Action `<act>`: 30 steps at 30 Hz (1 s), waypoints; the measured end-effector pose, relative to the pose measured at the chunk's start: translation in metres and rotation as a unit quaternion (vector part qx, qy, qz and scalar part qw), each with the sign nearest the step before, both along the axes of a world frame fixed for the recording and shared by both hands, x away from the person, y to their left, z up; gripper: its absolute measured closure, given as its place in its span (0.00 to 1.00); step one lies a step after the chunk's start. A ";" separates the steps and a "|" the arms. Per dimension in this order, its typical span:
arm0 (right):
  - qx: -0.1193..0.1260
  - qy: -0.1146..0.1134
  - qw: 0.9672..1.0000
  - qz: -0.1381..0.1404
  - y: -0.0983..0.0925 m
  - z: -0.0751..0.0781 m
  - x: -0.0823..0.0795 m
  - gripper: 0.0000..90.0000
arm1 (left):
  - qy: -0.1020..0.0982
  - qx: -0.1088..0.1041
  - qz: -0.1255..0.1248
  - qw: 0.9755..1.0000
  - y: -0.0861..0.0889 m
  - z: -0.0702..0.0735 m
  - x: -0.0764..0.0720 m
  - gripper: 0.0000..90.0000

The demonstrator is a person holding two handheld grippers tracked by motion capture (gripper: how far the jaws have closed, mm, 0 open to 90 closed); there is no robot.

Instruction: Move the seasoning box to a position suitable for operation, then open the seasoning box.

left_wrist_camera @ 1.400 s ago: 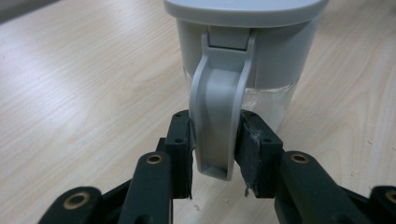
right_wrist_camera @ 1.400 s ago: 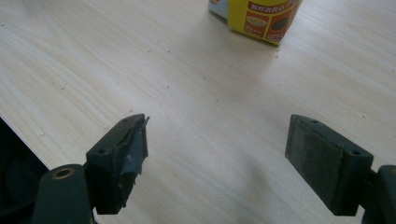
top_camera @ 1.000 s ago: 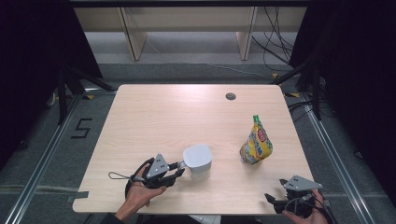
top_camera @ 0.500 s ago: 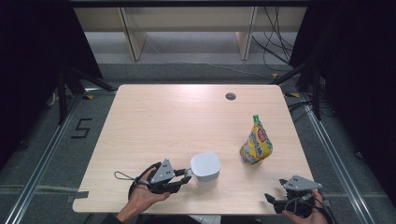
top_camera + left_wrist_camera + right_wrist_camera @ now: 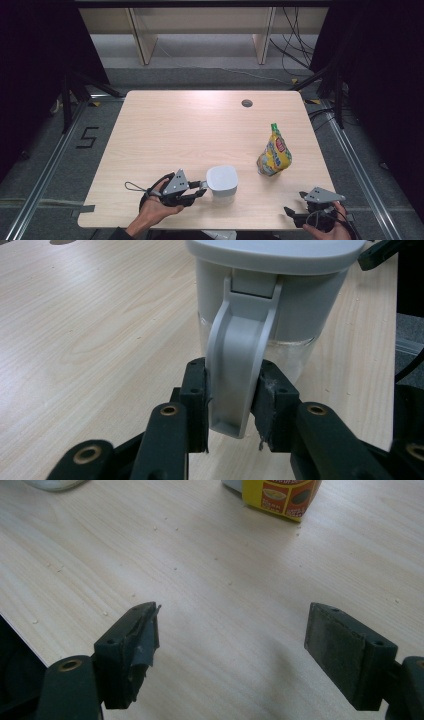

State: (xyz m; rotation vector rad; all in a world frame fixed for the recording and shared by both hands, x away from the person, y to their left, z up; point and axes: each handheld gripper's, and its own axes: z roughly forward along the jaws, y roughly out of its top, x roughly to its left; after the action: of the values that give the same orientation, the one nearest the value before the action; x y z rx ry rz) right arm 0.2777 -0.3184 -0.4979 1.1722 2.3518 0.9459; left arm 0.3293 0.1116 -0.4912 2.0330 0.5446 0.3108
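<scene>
Where black fingers [image 5: 272, 405] pinch, smooth grey curved handle [image 5: 240, 360].

The left gripper [image 5: 232, 412] clamped its two black pads [image 5: 196, 395] on the grey handle [image 5: 240, 365] of a lidded jug [image 5: 295, 315], which stood upright on the pale wooden surface [image 5: 90, 330].

lab | black curtains [image 5: 35, 65], floor rails [image 5: 42, 180], bare table [image 5: 190, 125]
</scene>
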 end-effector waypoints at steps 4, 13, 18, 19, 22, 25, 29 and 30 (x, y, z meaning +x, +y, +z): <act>-0.001 -0.010 1.000 0.007 0.000 0.001 0.001 0.26 | -0.001 0.003 0.004 1.000 0.000 0.001 0.000 0.76; 0.002 -0.013 1.000 0.004 -0.002 0.001 0.002 0.26 | 0.021 -0.003 0.016 1.000 0.005 0.008 -0.004 0.57; -0.004 -0.018 1.000 0.008 -0.001 0.001 0.002 0.26 | 0.031 -0.014 0.021 0.999 0.009 0.018 -0.011 0.41; -0.004 -0.017 1.000 0.007 -0.001 0.001 0.002 0.26 | 0.032 -0.016 0.022 0.999 0.009 0.019 -0.013 0.39; -0.008 -0.021 1.000 0.011 -0.002 0.001 0.002 0.26 | 0.029 -0.019 0.024 0.999 0.008 0.027 -0.017 0.34; -0.003 -0.017 1.000 0.006 -0.001 0.002 0.002 0.26 | 0.024 -0.021 0.025 0.999 0.008 0.034 -0.019 0.32; 0.000 -0.014 1.000 0.004 -0.002 0.001 0.001 0.25 | 0.023 -0.021 0.035 0.999 0.008 0.041 -0.021 0.34; 0.010 -0.014 1.000 0.003 -0.001 0.000 0.001 0.25 | 0.019 -0.026 0.029 0.999 0.008 0.043 -0.021 0.36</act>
State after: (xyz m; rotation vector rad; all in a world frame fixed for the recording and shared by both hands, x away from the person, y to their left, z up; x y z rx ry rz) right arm 0.2786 -0.3190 -0.4976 1.1525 2.3315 0.9844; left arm 0.3080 0.1194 -0.4485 1.9796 0.6299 0.2914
